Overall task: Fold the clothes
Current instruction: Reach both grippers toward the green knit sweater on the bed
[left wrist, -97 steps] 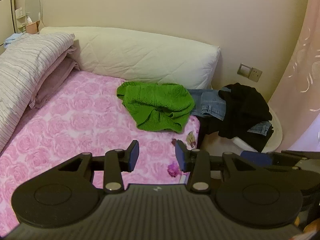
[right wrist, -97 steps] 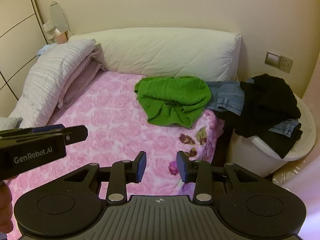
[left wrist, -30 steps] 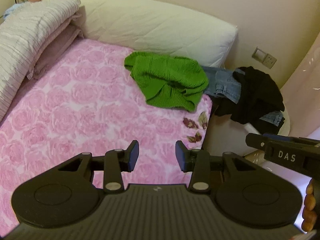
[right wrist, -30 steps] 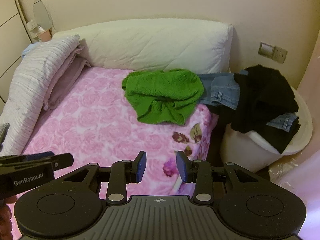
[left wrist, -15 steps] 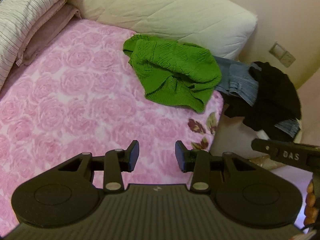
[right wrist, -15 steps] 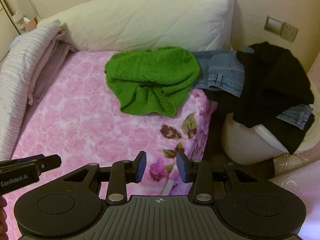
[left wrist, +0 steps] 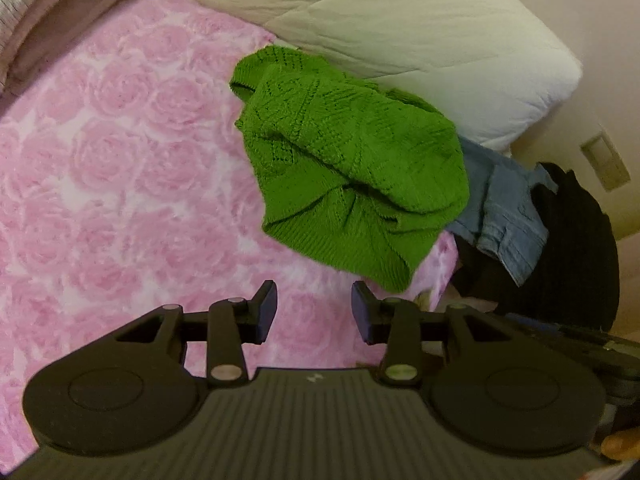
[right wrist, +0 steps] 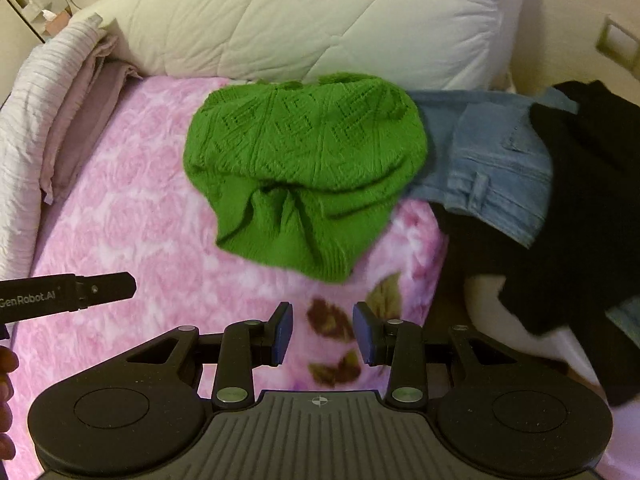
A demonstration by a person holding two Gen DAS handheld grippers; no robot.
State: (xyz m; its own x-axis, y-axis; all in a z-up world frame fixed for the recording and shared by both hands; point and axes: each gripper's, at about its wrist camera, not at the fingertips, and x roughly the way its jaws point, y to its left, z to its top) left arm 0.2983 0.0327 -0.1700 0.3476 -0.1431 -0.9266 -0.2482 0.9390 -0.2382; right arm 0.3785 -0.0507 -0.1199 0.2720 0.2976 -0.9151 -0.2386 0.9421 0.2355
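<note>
Your left hand-held gripper hangs over the pink rose-print bedspread with its jaws spread apart and nothing between them. Just beyond its fingertips lies the green knit sweater, crumpled in a heap near the right edge of the bed, its far side resting against the big white pillow.

Your right hand-held gripper is likewise parted and empty, held above the near right corner of the bedspread, where dark leaf shapes are printed. From this view the sweater sits ahead of the fingertips, not touched by either tool. To its right, blue jeans overlap the sweater's edge and run under a black garment that drapes off the bed. Folded striped bedding is stacked along the far left. The tip of your left tool shows at the left of the right wrist view.
</note>
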